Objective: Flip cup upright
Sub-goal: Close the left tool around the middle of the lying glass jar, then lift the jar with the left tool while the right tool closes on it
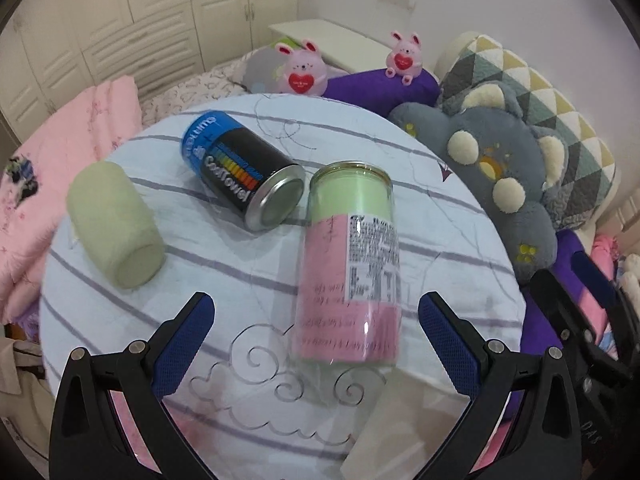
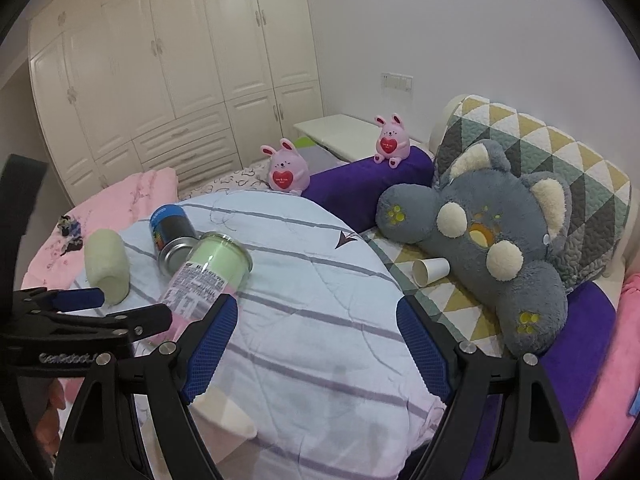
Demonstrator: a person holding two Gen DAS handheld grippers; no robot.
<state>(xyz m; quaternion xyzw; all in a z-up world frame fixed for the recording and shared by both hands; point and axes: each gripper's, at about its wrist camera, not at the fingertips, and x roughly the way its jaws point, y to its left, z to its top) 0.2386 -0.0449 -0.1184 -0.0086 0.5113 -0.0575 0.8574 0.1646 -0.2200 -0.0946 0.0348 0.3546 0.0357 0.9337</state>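
A tall clear cup (image 1: 352,264) with a pink label and pale green inside lies on its side on the round striped cloth table (image 1: 440,240), just beyond my open left gripper (image 1: 316,320). It also shows in the right wrist view (image 2: 208,276), at the left. A pale green frosted cup (image 1: 114,226) lies on its side at the left, also in the right wrist view (image 2: 107,266). A blue and black can (image 1: 244,174) lies between them. My right gripper (image 2: 316,332) is open and empty over the table. The left gripper (image 2: 80,312) shows at the right wrist view's left edge.
A small white paper cup (image 2: 430,271) lies on the quilt beside a grey plush toy (image 2: 492,240). Two pink bunny toys (image 2: 286,172) sit by a purple bolster (image 2: 360,180). A pink blanket (image 1: 52,168) lies to the left. White wardrobes (image 2: 160,80) stand behind.
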